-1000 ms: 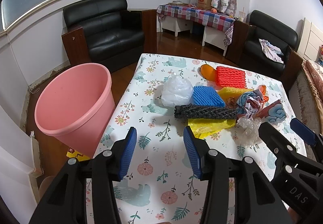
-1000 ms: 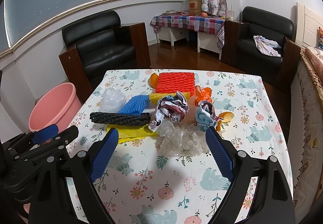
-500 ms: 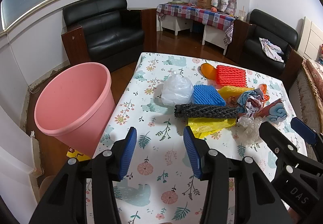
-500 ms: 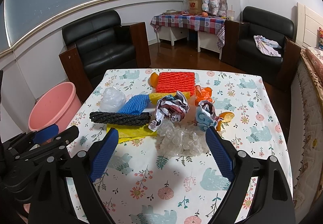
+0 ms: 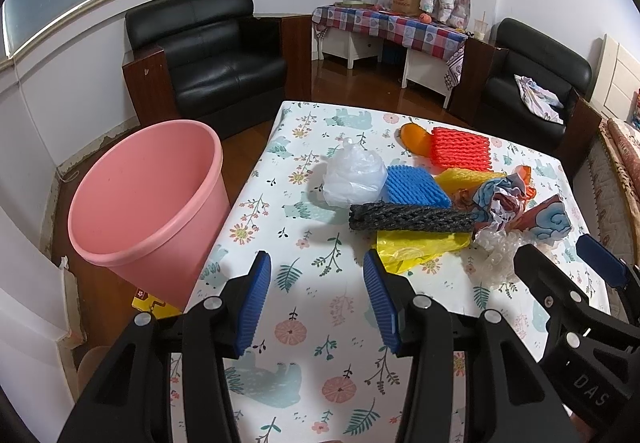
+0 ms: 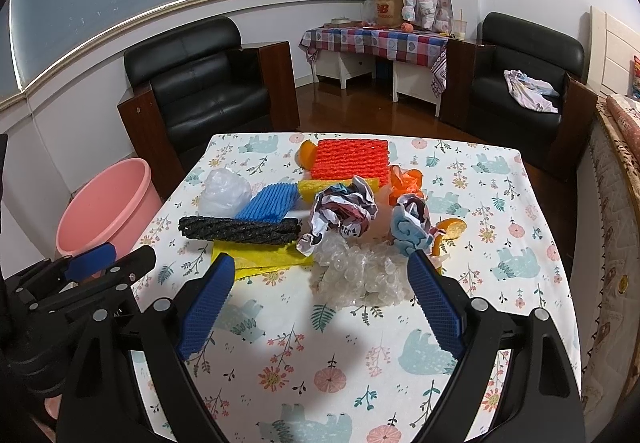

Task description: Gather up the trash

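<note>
Left gripper [image 5: 316, 297]: occupies the lower centre of the left wrist view, angled down over the near part of the table [image 5: 320, 375]. Its blue-padded fingers [image 5: 254, 303] are spread apart with nothing between them; only floral tablecloth shows in the gap. The right gripper's black frame enters this view at the lower right and carries the raised letters "DAS".

Right gripper [image 6: 318, 301]: occupies the lower centre of the right wrist view, also angled down. Its jaws stand wide and released. The clear bubble wrap [image 6: 360, 275] lies on the cloth just beyond the fingertips, roughly between them; contact cannot be determined.

Trash cluster, mid-frame on the table, near to far in the right wrist view:
- yellow plastic sheet [image 6: 264, 259], partly under the black foam net [image 6: 240, 229]
- crumpled printed paper [image 6: 344, 213] and a blue-patterned wrapper [image 6: 410, 231], with orange peel [image 6: 450, 229] at its right
- blue foam net [image 6: 272, 203], white plastic bag [image 6: 224, 191], a yellow foam piece [image 6: 310, 189]
- red foam net [image 6: 352, 159] at the far side of the cluster

Pink bin [image 5: 148, 203]: stands on the floor against the table's left edge, at centre left of the left wrist view, opening upward.

Background, upper frame: two black armchairs [image 6: 200, 79], a checked-cloth side table [image 6: 376, 39], and on it a brown paper bag [image 6: 388, 9] bearing a red logo, illegible.
</note>
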Action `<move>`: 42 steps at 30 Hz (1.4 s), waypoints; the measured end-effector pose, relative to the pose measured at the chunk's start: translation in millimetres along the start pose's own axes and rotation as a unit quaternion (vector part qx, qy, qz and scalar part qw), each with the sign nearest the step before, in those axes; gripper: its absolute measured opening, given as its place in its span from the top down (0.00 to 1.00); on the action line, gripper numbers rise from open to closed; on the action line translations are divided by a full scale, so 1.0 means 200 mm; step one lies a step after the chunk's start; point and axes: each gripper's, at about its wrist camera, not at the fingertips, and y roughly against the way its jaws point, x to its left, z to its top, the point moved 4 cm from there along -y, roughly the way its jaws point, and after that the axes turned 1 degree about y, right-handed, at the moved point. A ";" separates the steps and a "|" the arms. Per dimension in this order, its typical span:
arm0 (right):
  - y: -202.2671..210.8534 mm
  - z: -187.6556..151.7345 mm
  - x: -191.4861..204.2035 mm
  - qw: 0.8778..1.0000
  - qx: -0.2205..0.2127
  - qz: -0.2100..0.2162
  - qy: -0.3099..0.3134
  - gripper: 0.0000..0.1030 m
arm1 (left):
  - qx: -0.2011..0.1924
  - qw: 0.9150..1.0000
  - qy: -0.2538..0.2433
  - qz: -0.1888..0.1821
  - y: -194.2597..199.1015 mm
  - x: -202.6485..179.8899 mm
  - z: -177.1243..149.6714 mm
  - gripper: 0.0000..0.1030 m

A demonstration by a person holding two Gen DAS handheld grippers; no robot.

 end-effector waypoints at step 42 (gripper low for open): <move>0.02 -0.07 -0.11 1.000 0.012 -0.005 -0.010 0.14 | 0.000 0.997 -0.042 -0.062 0.03 -0.01 -0.01 0.53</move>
